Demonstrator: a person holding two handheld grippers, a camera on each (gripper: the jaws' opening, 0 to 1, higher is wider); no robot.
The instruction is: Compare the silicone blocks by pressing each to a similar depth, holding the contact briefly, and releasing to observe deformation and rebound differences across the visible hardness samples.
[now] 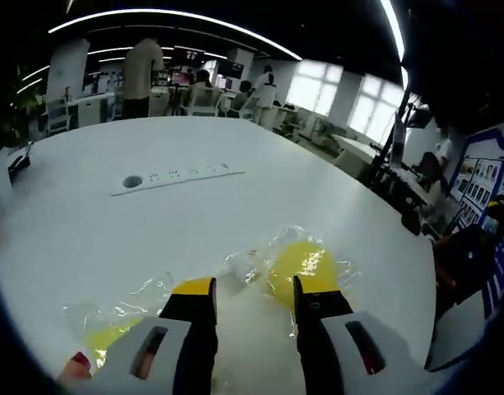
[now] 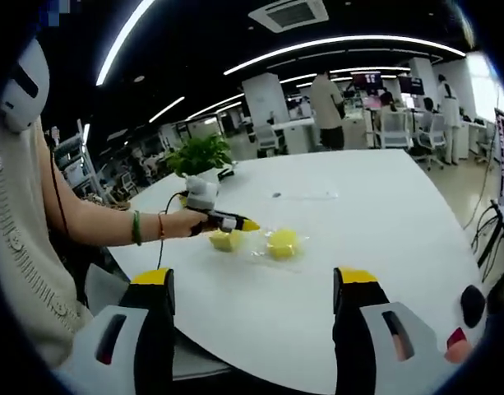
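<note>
Left gripper (image 1: pixel 253 290) hovers open above 2 unlabeled yellow blocks (image 1: pixel 305 265).

two blocks (image 2: pixel 225 240) (image 2: pixel 282 243) lie side by side on the table (image 2: pixel 383 214).

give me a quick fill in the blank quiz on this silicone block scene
1. The silicone blocks on the white table are ____ in colour.
2. The blocks lie in clear ____ wrapping.
3. The jaw tips of the right gripper stand wide ____.
4. In the right gripper view, the left gripper is nearest the ____ of the two blocks.

Missing words: yellow; plastic; apart; left
</note>
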